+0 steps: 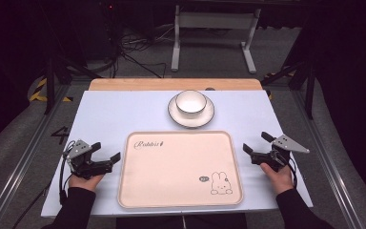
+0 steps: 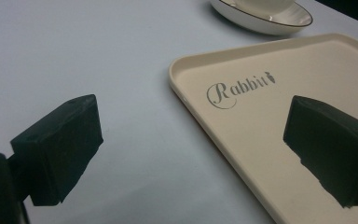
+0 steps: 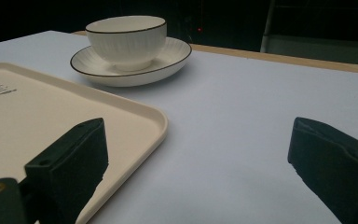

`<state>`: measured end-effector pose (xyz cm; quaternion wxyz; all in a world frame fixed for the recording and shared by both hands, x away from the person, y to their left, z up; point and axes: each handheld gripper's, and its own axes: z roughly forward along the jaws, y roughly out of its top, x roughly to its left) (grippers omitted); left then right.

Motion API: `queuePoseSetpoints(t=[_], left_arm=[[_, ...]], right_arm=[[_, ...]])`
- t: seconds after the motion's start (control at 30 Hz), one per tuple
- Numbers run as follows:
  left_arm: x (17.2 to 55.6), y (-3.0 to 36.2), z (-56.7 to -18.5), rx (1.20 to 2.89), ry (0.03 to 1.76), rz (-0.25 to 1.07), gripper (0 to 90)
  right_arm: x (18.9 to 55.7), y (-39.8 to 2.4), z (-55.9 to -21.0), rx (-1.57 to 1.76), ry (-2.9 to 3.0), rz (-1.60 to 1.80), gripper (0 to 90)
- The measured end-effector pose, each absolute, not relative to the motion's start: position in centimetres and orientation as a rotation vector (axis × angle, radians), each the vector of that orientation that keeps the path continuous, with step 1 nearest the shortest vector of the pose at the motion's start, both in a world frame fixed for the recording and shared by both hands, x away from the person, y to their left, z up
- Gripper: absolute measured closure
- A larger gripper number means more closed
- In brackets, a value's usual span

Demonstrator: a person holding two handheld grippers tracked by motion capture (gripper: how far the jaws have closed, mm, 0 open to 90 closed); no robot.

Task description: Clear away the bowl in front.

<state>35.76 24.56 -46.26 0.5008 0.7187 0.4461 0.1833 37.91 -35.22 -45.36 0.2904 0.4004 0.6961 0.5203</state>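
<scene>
A cream tray [image 1: 179, 191] with a rabbit drawing and the word "Rabbit" lies in the middle of the white table. Behind it a white bowl [image 1: 190, 101] sits on a white plate [image 1: 176, 114] with a dark rim. My left gripper [image 1: 107, 151] rests at the tray's left edge, open and holding nothing; its jaws frame the tray corner [image 2: 186, 74]. My right gripper [image 1: 257, 143] rests at the tray's right edge, also open and holding nothing. From it the bowl [image 3: 127, 41] and plate [image 3: 168, 63] stand ahead to the left, beyond the tray [image 3: 135, 121].
The white tabletop [image 1: 109, 114] ends in a wooden strip [image 1: 171, 84] at the back. Metal rails run along both sides of the table. Beyond it a white frame stand [image 1: 214, 33] and cables lie on the dark floor.
</scene>
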Motion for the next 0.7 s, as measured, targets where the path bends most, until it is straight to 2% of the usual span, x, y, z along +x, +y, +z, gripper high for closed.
queuePoseSetpoints(t=[0.7], left_arm=[[35.77, 24.28, -45.35, 1.756, 1.060, 0.404, 8.7]], right_arm=[[37.96, -35.24, -45.36, 1.070, 1.859, 1.387, 5.4]])
